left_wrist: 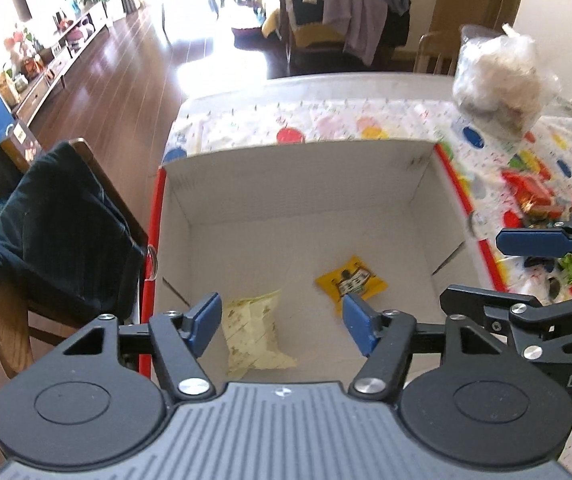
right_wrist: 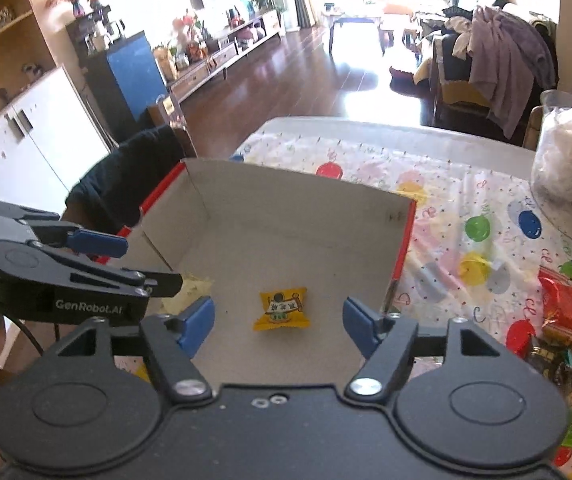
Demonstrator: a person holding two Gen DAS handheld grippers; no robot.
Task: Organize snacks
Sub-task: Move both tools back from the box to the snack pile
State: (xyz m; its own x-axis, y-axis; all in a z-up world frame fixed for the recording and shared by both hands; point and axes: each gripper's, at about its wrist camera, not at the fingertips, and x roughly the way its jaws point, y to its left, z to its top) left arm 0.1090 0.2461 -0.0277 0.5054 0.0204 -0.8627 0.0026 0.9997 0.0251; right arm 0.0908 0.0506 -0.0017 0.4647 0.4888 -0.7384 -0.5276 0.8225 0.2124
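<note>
A cardboard box (left_wrist: 294,184) with a red outside stands open on the table. On its floor lie a pale yellow snack packet (left_wrist: 255,330) and an orange-yellow candy packet (left_wrist: 352,282). My left gripper (left_wrist: 281,322) hangs over the box, open, nothing between its blue pads. In the right wrist view my right gripper (right_wrist: 277,326) is also open above the box (right_wrist: 306,216), with the candy packet (right_wrist: 283,309) lying free on the floor below. The pale packet (right_wrist: 195,286) peeks out behind the left gripper there.
More wrapped snacks (right_wrist: 566,312) lie in a heap on the dotted tablecloth (right_wrist: 466,200) right of the box. A clear bag of white stuff (left_wrist: 502,80) stands at the far right. A chair with a dark garment (left_wrist: 57,232) is left of the table.
</note>
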